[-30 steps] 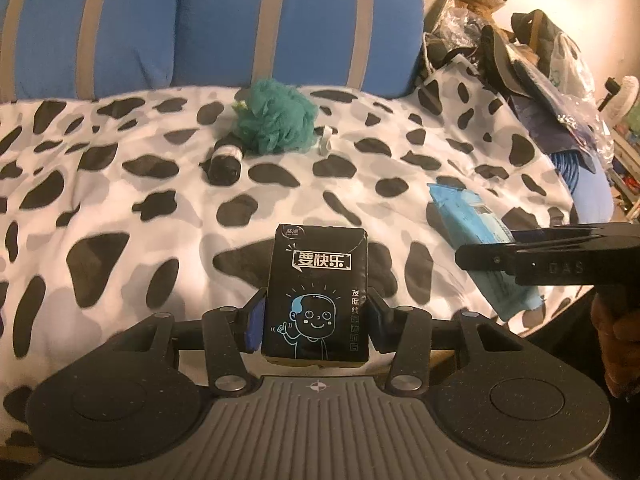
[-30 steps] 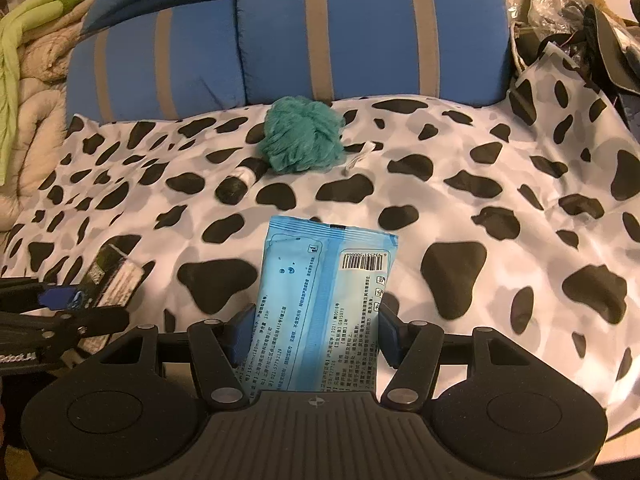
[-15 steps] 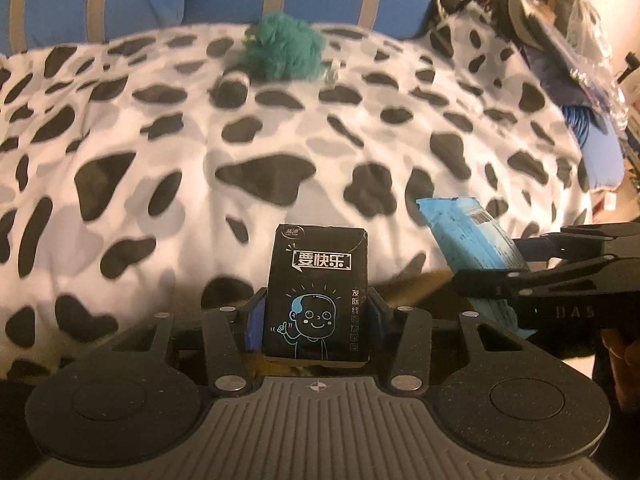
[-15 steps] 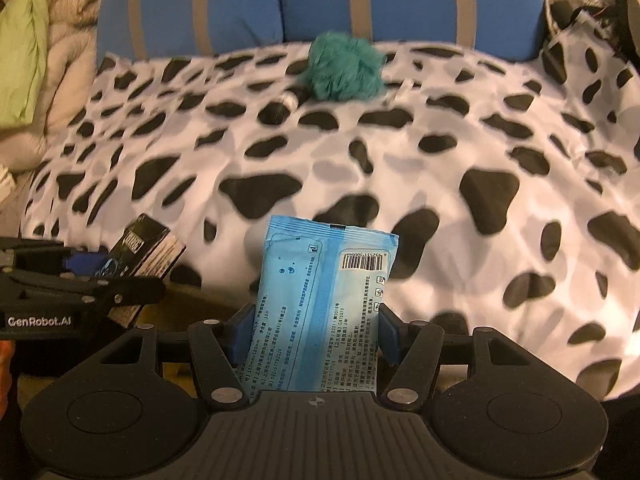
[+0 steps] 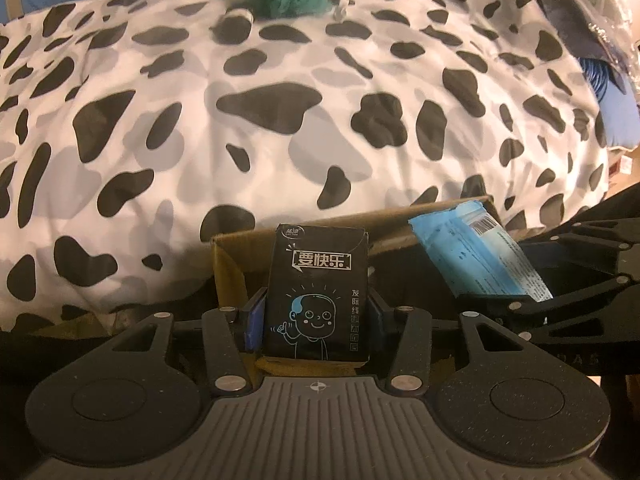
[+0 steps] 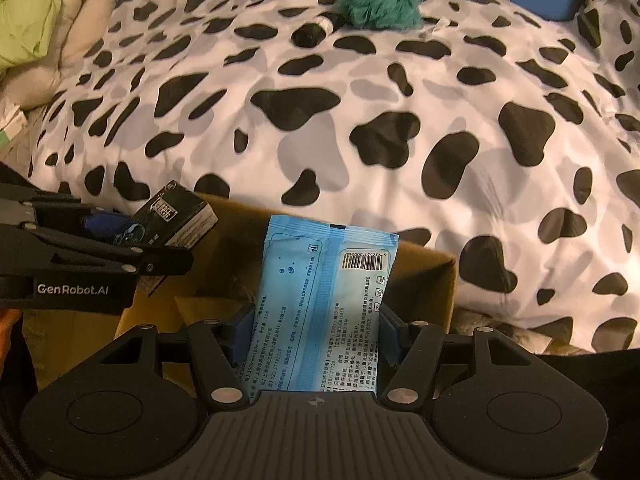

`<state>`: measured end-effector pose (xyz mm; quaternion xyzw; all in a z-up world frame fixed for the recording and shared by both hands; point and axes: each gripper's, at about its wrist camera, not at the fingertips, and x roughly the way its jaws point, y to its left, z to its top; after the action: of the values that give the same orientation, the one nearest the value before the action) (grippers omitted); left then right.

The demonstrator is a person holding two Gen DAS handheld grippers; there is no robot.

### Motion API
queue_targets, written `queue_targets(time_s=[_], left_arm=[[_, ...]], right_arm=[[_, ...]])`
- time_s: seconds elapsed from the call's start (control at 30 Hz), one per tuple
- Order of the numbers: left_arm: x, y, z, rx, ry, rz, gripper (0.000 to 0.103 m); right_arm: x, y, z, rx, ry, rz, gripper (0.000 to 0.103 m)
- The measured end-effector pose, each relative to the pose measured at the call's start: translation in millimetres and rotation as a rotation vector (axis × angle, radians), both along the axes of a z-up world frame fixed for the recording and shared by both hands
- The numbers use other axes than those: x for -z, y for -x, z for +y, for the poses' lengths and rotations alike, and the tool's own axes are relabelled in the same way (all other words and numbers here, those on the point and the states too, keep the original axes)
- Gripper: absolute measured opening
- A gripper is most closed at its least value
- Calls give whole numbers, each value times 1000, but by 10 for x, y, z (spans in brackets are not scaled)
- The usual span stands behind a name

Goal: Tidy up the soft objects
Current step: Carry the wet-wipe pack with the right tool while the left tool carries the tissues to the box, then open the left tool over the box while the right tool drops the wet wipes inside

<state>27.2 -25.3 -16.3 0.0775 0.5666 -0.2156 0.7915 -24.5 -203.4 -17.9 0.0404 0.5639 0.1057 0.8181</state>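
The black tissue pack (image 5: 318, 296) carried the white boxed characters "要快乐" above a line-drawn cartoon baby. The left gripper's (image 6: 160, 240) side read "GenRobot.AI". The blue wet-wipe packet (image 6: 320, 312) bore a barcode with small Chinese print, too fine to read reliably.

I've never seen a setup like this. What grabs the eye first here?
Probably the black tissue pack with a cartoon baby, pinched in the left gripper, and the blue wipes packet clamped in the right gripper, both above an open cardboard box. Behind them spreads a cow-print blanket with a green mesh puff.
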Motion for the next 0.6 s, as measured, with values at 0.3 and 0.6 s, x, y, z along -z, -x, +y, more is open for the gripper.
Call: queue_targets(time_s=[0.3,0.6], left_arm=[[104,-11,-55,14,-35,62,48],[199,-25,-77,10,-81,104,72]], right_arm=[[123,-23,19,-6,16,89,68],[121,-51,-2,16,38,86,100]])
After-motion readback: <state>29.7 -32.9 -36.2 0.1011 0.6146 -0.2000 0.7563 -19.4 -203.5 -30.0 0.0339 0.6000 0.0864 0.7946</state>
